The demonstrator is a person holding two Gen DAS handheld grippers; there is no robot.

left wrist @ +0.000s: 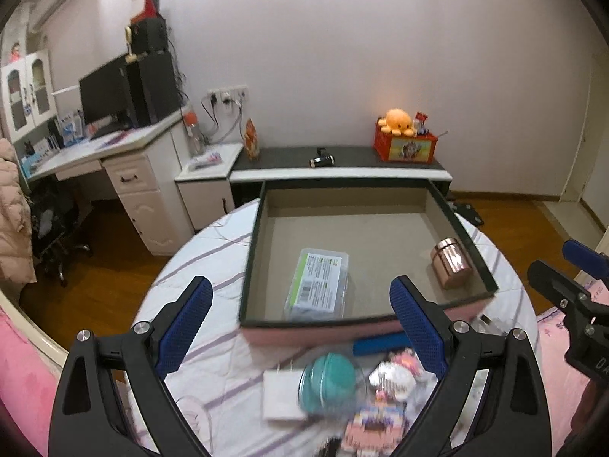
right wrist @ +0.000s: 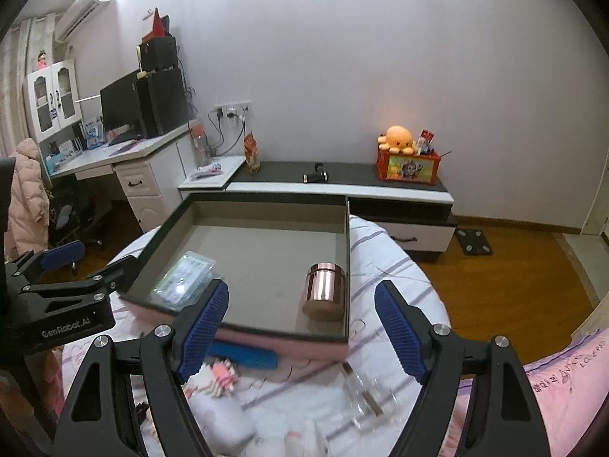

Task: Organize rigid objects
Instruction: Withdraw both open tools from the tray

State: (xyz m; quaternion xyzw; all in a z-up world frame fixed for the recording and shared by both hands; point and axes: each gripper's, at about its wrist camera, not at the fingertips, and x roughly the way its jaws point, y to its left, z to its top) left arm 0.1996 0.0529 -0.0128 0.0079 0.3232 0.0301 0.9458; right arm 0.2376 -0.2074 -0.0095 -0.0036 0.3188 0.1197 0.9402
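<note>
Both the left gripper [left wrist: 300, 323] and the right gripper [right wrist: 302, 329] stood wide apart, holding nothing. At frame centre the open box [right wrist: 243, 200] held a copper jar [right wrist: 323, 295] lower right and a clear plastic case [left wrist: 318, 285] nearer the left

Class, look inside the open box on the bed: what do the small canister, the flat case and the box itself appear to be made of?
Canister: probably metal, polished copper-pink, given its mirror-like reflections.
Flat case: likely clear rigid plastic, since a printed label shows through its glossy lid.
Box: seemingly cardboard, with matte grey-brown lining, dark rim and pink outer wall; no shine.
</note>
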